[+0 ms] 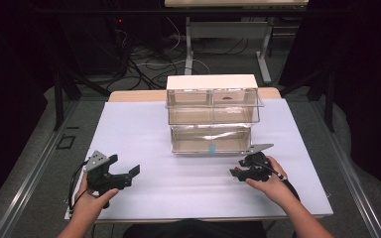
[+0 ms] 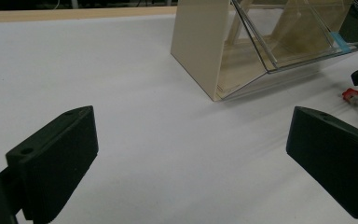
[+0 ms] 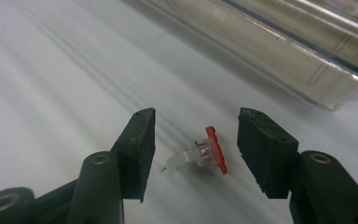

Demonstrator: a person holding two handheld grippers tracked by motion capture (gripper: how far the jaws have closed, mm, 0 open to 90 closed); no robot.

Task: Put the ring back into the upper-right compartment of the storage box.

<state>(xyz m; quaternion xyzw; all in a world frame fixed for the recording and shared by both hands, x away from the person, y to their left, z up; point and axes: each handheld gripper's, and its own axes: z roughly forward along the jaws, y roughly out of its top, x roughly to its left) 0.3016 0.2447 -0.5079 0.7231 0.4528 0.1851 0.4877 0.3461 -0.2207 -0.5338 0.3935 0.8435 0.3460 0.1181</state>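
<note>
Clip (image 3: 205, 156): small, clear stub body with red flat head, lying on its side on the white worktop (image 1: 144, 129) just before the clear drawer box (image 1: 212, 115); in the high view too small to make out. Right tool (image 3: 193, 140): jaws straddle the clip, part-closed, pads not touching it. Left tool (image 2: 191, 154): wide open, empty, well apart.

A: Background noted? White sheet (image 1: 144, 129) covers the wooden tabletop (image 1: 134, 95).

B: Yes. Behind it, a tangle of cables (image 1: 144, 64) on the floor, and the grey legs of a second table (image 1: 264, 49).
</note>
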